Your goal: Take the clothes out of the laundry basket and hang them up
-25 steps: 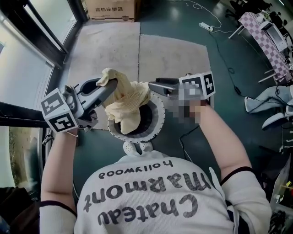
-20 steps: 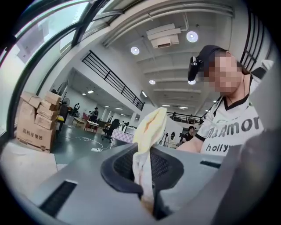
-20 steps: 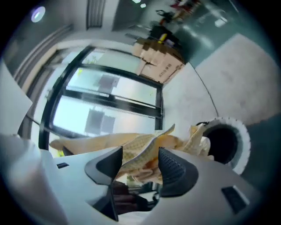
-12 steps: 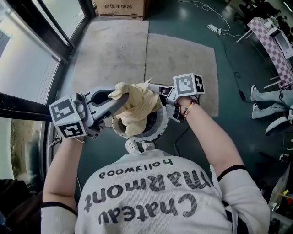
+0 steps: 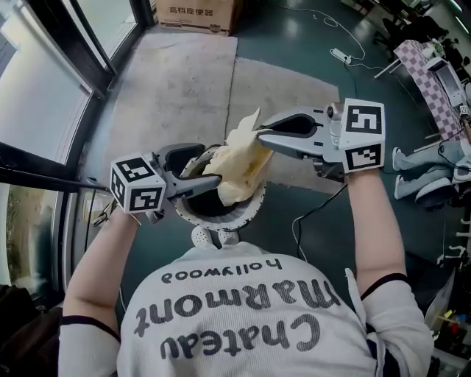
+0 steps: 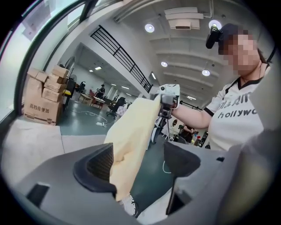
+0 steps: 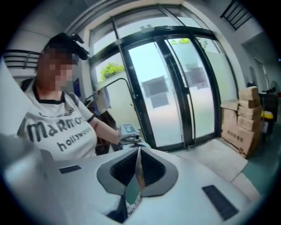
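A pale yellow cloth (image 5: 243,158) hangs over the round white laundry basket (image 5: 246,210) at the person's feet. My right gripper (image 5: 257,133) is shut on the cloth's top edge and holds it up; in the right gripper view the thin cloth edge (image 7: 137,176) is pinched between the pads. My left gripper (image 5: 213,168) sits lower, at the basket's rim. Its jaws have just been opening and now stand wide. In the left gripper view the cloth (image 6: 131,136) hangs between them, brushing the left pad (image 6: 101,165), ungripped. The right gripper (image 6: 169,99) shows beyond, at the cloth's top.
Two grey mats (image 5: 184,81) lie on the dark green floor. A cardboard box (image 5: 195,11) stands at the far edge. Black-framed glass doors (image 5: 44,88) run along the left. A power strip and cable (image 5: 340,55) and a checkered table (image 5: 427,66) are at the right.
The left gripper let go of the cloth, opened and dropped toward the basket. The right gripper closed on the cloth, rolled, and lifted it up.
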{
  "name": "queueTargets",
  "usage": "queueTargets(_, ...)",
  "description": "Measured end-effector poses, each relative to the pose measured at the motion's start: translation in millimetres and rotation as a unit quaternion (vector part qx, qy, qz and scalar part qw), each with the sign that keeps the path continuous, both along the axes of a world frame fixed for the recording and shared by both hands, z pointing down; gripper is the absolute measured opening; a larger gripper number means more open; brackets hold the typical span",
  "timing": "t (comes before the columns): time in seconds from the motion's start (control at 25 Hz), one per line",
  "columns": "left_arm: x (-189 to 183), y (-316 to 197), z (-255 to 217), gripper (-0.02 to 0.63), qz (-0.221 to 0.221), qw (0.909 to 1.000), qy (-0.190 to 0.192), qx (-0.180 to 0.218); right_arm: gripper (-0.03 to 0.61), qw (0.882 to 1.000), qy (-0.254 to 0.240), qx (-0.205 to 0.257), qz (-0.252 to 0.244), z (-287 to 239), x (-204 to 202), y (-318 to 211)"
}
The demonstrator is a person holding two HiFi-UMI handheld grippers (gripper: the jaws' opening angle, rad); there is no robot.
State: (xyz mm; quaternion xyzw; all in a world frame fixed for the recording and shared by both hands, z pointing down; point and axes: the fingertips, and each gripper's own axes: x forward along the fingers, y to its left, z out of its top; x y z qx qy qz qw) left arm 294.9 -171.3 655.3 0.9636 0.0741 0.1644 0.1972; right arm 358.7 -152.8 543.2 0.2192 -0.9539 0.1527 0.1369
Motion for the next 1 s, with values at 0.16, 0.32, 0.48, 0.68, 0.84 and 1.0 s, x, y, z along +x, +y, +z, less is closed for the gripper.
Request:
queueTargets(0.16,6,-15,-17,0.354,0.005,0.9998,0.019,0.007,0.034,0.994,0.012,0.012,-0.108,-35,-6,45)
queueTargets(0.32,37,-5,-29,0.354,0.066,0.9959,0.021,0.058,0.034,0.983,0.017,-0.004,-0.181,-65,-7,74)
queueTargets(0.48,69,33,-33,0.354,0.152,0.9849,0.029,0.078,0.034,0.98,0.034,-0.014,-0.198,-81,-13,82)
queueTargets(0.68,86,71,-32,0.353,0.22,0.9729,0.047,0.053,0.034,0.976,0.044,-0.051,-0.209,-78,-23,91)
queueTargets(0.84,79,89,-41,0.135,0.271,0.9609,0.057,0.014,0.034,0.976,0.034,-0.059,-0.207,-81,-18,88)
queueTargets(1.0,72,85,-35,0.017,0.266,0.9626,0.045,0.021,0.034,0.976,0.029,-0.038,-0.215,-74,-15,85)
